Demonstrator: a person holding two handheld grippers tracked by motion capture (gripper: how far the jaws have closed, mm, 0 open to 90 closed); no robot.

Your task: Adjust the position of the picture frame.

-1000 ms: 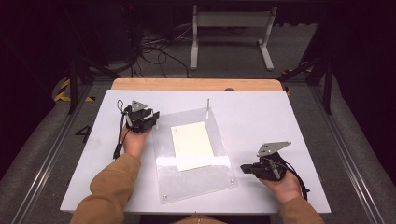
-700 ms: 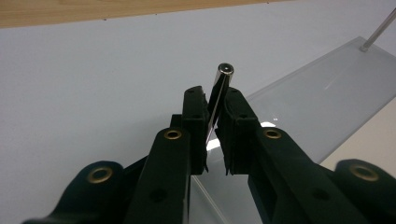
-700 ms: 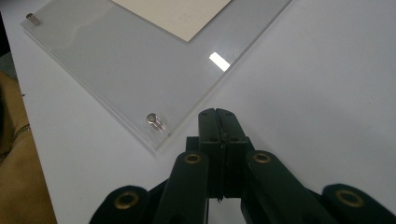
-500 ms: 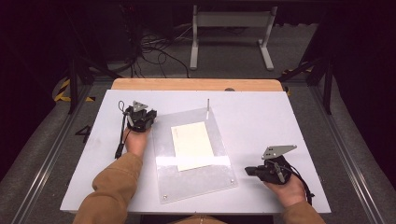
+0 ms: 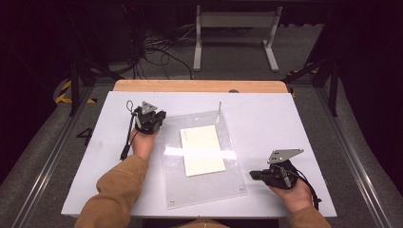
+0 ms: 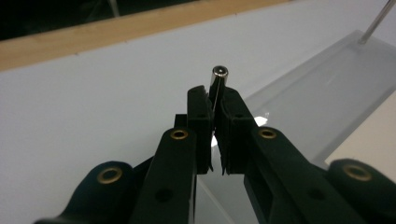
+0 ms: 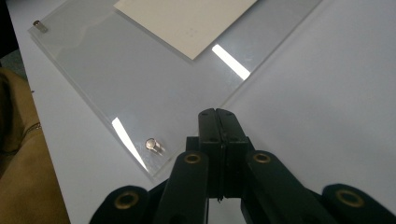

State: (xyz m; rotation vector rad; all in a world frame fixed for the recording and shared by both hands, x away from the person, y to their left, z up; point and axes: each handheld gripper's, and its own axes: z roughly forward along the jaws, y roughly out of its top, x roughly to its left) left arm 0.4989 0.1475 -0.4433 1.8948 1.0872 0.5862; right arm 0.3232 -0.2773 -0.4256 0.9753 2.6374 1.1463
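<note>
Left gripper [image 5: 159, 115] still clamps the metal pin [image 6: 217, 79]; right gripper [image 5: 254, 175], closed, has seemingly retreated slightly.

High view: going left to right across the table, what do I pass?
Left gripper clamped on a small metal standoff → cream sheet under the clear acrylic panel → upright metal pin at the panel's far corner → right gripper, jaws shut.

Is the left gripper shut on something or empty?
Shut on something. In the left gripper view, the left gripper has its jaws clamped on a small metal pin that sticks up between them, above the clear sheet.
</note>
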